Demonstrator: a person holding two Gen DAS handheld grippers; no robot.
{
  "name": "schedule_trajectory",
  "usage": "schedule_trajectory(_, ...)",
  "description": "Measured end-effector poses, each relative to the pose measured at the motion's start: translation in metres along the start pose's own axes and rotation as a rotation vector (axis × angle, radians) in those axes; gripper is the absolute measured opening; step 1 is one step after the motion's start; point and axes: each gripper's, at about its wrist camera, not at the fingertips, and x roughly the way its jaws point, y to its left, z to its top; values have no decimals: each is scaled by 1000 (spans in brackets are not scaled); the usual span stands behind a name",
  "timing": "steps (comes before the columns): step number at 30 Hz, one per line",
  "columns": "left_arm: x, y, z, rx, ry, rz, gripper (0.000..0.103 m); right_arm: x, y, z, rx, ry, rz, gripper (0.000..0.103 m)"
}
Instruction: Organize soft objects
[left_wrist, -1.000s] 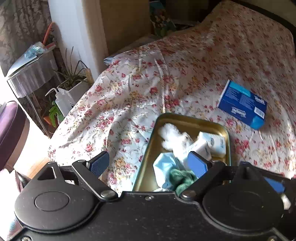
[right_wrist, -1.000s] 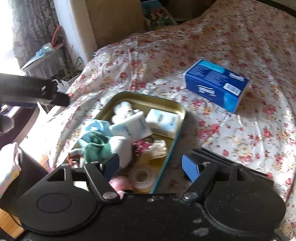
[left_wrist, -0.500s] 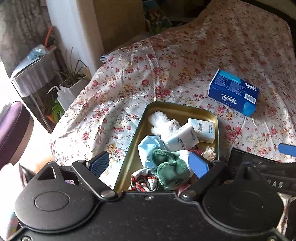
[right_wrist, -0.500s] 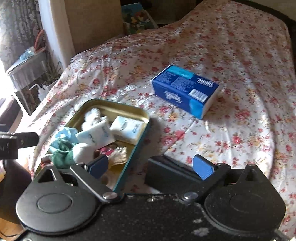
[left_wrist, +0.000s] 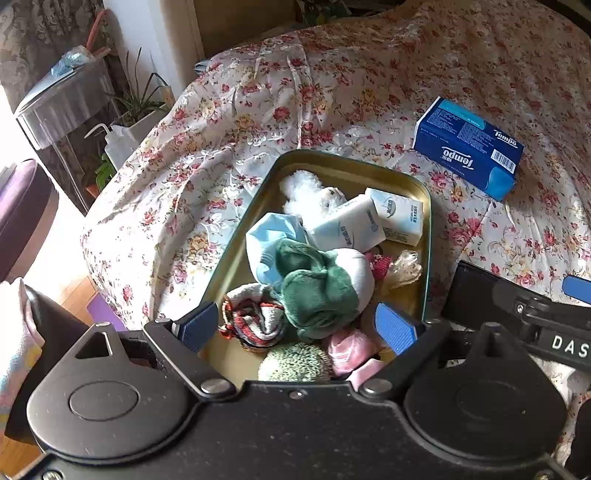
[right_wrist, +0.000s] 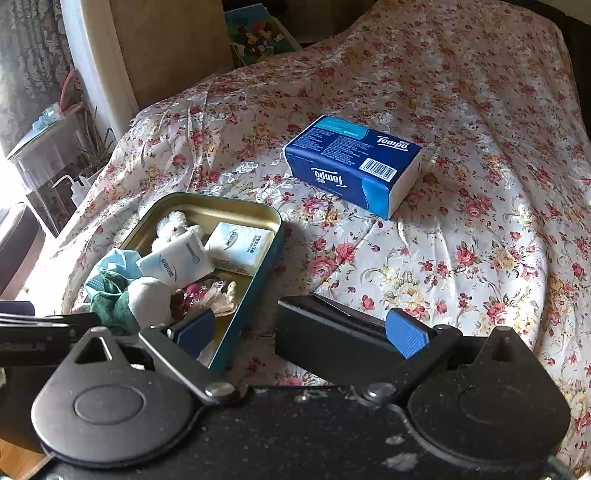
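A shallow gold metal tray (left_wrist: 424, 192) sat on the floral-print bedspread (left_wrist: 240, 122), holding two white tissue packets (left_wrist: 399, 218) behind a green plush cloth (left_wrist: 314, 291); a blue Tempo tissue pack (right_wrist: 354, 166) lay apart, right of it.

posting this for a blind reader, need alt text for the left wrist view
An open left claw hovers over a gold-lined tin tray heaped with soft things: a green cloth, a white plush toy, two tissue packs and a striped knit. The tray sits on a floral bedspread, with a blue Tempo tissue box lying beyond it.
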Motion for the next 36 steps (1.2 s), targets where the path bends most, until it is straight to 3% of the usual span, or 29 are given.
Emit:
schedule_trajectory(14,12,-7,-9,16,35,49,90,-1,-6,-1,14,-2,3,100)
schedule_trajectory(36,11,-9,-13,47,32,45,90,0,-1,-5,-7,5,8,100)
